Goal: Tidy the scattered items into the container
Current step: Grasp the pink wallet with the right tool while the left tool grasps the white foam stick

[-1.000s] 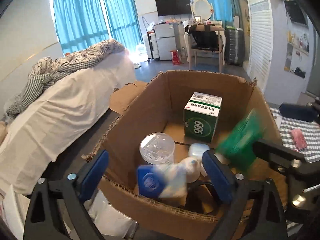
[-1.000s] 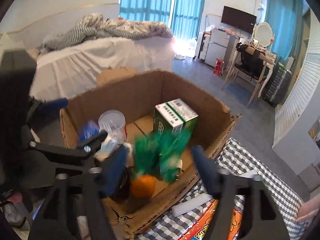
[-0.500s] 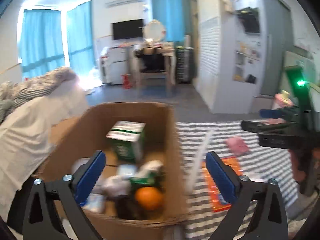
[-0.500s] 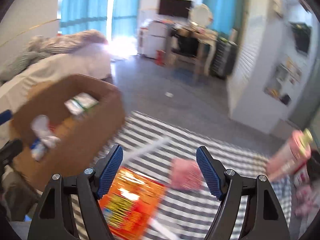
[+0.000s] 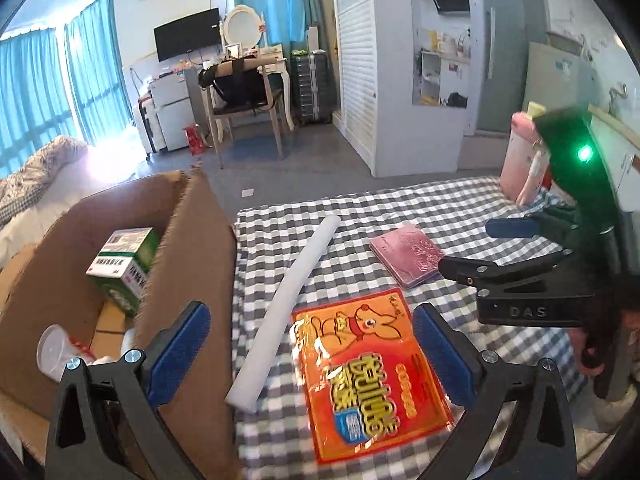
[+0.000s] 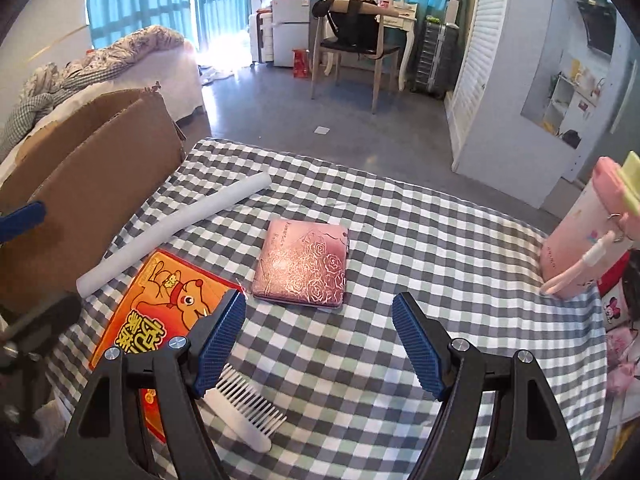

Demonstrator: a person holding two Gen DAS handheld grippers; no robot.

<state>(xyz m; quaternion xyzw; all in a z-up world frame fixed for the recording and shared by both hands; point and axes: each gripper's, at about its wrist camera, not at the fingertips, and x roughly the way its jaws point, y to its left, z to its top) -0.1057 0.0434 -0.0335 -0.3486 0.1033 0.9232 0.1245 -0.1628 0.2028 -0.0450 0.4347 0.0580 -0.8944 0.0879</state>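
The cardboard box (image 5: pixel 192 248) stands at the left of the checked table (image 5: pixel 440 208); a green-white carton (image 5: pixel 124 264) lies inside. On the cloth lie a white roll (image 5: pixel 288 300), an orange snack bag (image 5: pixel 368 372) and a pink wallet (image 5: pixel 408 256). My left gripper (image 5: pixel 312 344) is open and empty above the roll and bag. My right gripper (image 6: pixel 320 340) is open and empty just short of the pink wallet (image 6: pixel 304 264); a white comb (image 6: pixel 244 408) lies under its left finger. The right gripper also shows in the left wrist view (image 5: pixel 520 248).
A pink bottle (image 6: pixel 588 236) stands at the table's right edge, with pink items beside it. The box wall (image 6: pixel 92 192) rises along the table's left side. A bed (image 6: pixel 120 60), chair and desk stand beyond on the grey floor.
Both grippers swung right from over the box to over the table. The green packet and the blue-white item they dropped are now in the box. Both are empty.
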